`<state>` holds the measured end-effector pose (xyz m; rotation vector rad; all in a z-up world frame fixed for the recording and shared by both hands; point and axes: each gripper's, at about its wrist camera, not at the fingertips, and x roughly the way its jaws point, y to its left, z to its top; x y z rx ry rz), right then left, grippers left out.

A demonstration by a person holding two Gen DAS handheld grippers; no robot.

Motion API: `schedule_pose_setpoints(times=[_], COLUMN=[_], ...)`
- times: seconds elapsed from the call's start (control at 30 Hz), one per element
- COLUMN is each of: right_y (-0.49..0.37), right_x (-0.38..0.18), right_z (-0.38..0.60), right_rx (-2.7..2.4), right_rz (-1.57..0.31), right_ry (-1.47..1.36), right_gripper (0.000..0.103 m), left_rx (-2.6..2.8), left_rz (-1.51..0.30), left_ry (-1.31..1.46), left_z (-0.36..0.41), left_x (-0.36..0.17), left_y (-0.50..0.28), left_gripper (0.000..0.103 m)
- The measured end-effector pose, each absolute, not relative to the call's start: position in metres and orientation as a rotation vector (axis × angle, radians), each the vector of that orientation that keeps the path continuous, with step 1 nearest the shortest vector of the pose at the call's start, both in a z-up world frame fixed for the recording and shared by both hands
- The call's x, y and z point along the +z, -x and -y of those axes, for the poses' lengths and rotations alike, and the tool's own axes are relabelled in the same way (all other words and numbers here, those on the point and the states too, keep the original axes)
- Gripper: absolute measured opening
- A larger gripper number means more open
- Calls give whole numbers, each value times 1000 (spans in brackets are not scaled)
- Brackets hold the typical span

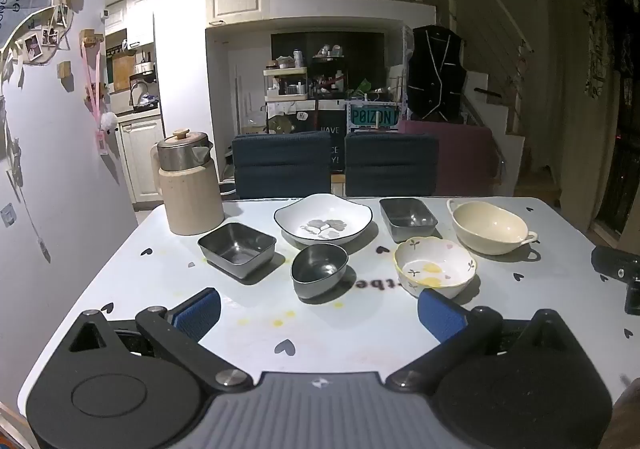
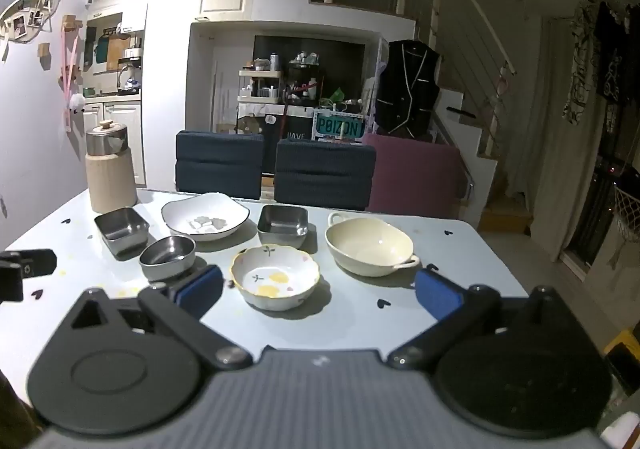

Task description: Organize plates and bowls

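Observation:
Several dishes stand apart on the white table [image 1: 120, 289]. A white black-rimmed plate [image 1: 323, 219] sits at the back middle, a cream handled bowl [image 1: 490, 227] at the right, a flowered bowl [image 1: 435, 267] in front, a round steel bowl [image 1: 319, 269] and two steel boxes [image 1: 237, 247] [image 1: 408, 217]. My left gripper [image 1: 318, 309] is open and empty, short of the round steel bowl. My right gripper [image 2: 318, 291] is open and empty, with the flowered bowl [image 2: 275, 277] between its fingers' line. The cream bowl [image 2: 370, 247] lies beyond.
A beige jug with a steel lid [image 1: 190, 185] stands at the table's back left corner. Two dark blue chairs [image 1: 280, 165] and a purple one [image 1: 464, 157] stand behind the far edge. The wall runs along the left side.

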<state>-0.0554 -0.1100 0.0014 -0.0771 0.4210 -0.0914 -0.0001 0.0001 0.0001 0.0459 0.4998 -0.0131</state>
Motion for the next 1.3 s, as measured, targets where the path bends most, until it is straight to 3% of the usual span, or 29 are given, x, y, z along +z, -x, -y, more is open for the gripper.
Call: schedule_pose_setpoints(times=[1.3], right_y=[55], right_x=[2], right_z=[111], right_rx=[-91], right_rz=[-428], right_ry=[79], right_gripper=[103], left_rx=[-20], left_rz=[-503], left_ry=[-37], left_z=[0], left_x=[0], left_y=[0], left_gripper=[103])
